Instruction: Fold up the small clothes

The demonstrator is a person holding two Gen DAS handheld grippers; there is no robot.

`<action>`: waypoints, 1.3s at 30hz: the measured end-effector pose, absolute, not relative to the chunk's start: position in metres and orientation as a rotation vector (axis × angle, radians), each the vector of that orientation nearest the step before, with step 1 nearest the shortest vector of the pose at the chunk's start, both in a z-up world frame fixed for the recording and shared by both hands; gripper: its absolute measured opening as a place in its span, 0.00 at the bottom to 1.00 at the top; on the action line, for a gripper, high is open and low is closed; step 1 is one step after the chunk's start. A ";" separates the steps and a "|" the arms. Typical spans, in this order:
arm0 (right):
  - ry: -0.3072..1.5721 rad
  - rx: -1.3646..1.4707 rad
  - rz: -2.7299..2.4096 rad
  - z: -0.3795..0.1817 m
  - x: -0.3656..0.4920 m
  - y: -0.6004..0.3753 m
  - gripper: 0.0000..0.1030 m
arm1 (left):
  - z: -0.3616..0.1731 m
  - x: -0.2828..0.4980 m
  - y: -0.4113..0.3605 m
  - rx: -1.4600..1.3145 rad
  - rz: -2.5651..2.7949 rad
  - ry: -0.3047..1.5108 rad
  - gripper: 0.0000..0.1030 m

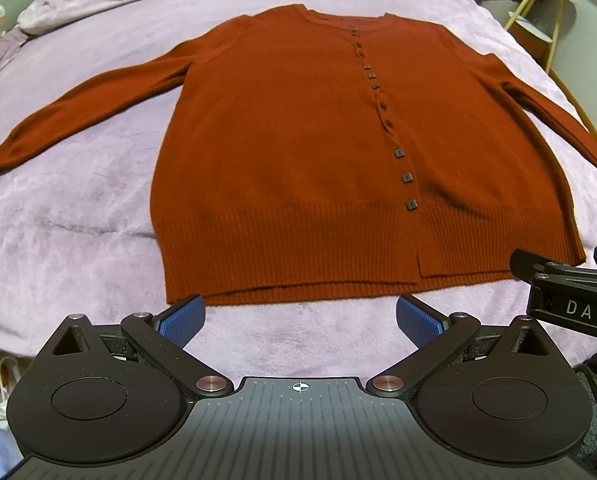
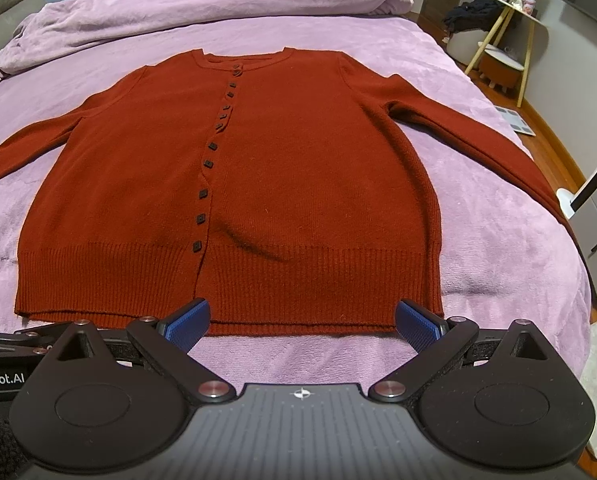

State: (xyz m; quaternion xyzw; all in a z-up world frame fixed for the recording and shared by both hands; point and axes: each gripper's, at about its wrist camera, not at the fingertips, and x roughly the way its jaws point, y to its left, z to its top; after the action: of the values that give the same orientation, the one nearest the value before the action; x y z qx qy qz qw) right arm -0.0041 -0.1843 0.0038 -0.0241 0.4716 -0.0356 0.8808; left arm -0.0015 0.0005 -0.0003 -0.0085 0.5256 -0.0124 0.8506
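Note:
A rust-red buttoned cardigan (image 1: 298, 140) (image 2: 258, 168) lies flat and face up on a lilac bed cover (image 1: 78, 216) (image 2: 498, 240), both sleeves spread out to the sides. My left gripper (image 1: 300, 320) stands open just short of the ribbed hem, nothing between its blue pads. My right gripper (image 2: 302, 320) is open too, its fingertips at the hem's right half, empty. In the left wrist view, the right gripper's black body (image 1: 570, 292) shows at the right edge. In the right wrist view, the left gripper's body (image 2: 2, 352) shows at the left edge.
A bunched lilac duvet (image 2: 218, 4) lies across the head of the bed. Off the bed's right side stand a yellow-legged side table (image 2: 510, 32), a round stool (image 2: 502, 64) and a white cabinet (image 2: 594, 240) on a wooden floor.

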 end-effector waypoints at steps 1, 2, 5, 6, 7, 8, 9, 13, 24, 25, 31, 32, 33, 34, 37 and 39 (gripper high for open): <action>0.982 -0.051 -0.074 0.004 -0.004 -0.184 0.96 | 0.000 -0.002 0.000 -0.018 -0.026 1.107 1.00; 0.982 -0.051 -0.074 0.004 -0.004 -0.184 0.96 | 0.000 -0.002 0.000 -0.017 -0.026 1.107 1.00; 0.981 -0.050 -0.074 0.004 -0.004 -0.184 0.96 | 0.000 -0.002 0.000 -0.018 -0.026 1.107 1.00; 0.981 -0.050 -0.074 0.004 -0.004 -0.184 0.96 | 0.000 -0.002 0.000 -0.018 -0.026 1.107 1.00; 0.981 -0.050 -0.074 0.004 -0.004 -0.184 0.96 | 0.000 -0.002 0.000 -0.018 -0.026 1.108 1.00; 0.980 -0.048 -0.074 0.004 -0.004 -0.184 0.96 | 0.000 -0.002 0.000 -0.017 -0.026 1.107 1.00; 0.980 -0.046 -0.074 0.004 -0.004 -0.184 0.96 | 0.000 -0.002 -0.001 -0.017 -0.027 1.108 1.00; 0.979 -0.045 -0.076 0.004 -0.004 -0.184 0.96 | -0.001 -0.004 -0.002 -0.018 -0.029 1.109 1.00; 0.979 -0.040 -0.077 0.004 -0.004 -0.184 0.96 | -0.001 -0.005 -0.002 -0.022 -0.031 1.108 1.00; 0.979 -0.040 -0.077 0.004 -0.004 -0.184 0.96 | -0.001 -0.005 -0.002 -0.022 -0.032 1.108 1.00; 0.976 -0.035 -0.078 0.004 -0.004 -0.184 0.96 | 0.000 -0.005 -0.002 -0.026 -0.034 1.111 1.00; 0.976 -0.035 -0.077 0.004 -0.004 -0.184 0.96 | 0.000 -0.004 -0.001 -0.028 -0.035 1.111 1.00; 0.976 -0.034 -0.076 0.003 -0.004 -0.184 0.96 | 0.000 -0.004 0.000 -0.030 -0.036 1.112 1.00; 0.976 -0.033 -0.075 0.003 -0.005 -0.185 0.96 | 0.000 -0.003 0.000 -0.031 -0.037 1.113 1.00; 0.971 -0.020 -0.066 0.004 -0.005 -0.187 0.96 | -0.001 -0.002 0.001 -0.032 -0.039 1.116 1.00; 0.967 -0.001 -0.055 0.004 -0.005 -0.189 0.96 | -0.001 -0.001 0.001 -0.033 -0.040 1.115 1.00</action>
State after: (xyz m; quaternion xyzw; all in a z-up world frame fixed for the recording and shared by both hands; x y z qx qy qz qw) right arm -0.0054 -0.1890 0.0039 -0.0007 0.4646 -0.0266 0.8851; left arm -0.0014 0.0008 -0.0011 -0.0155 0.5290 -0.0190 0.8483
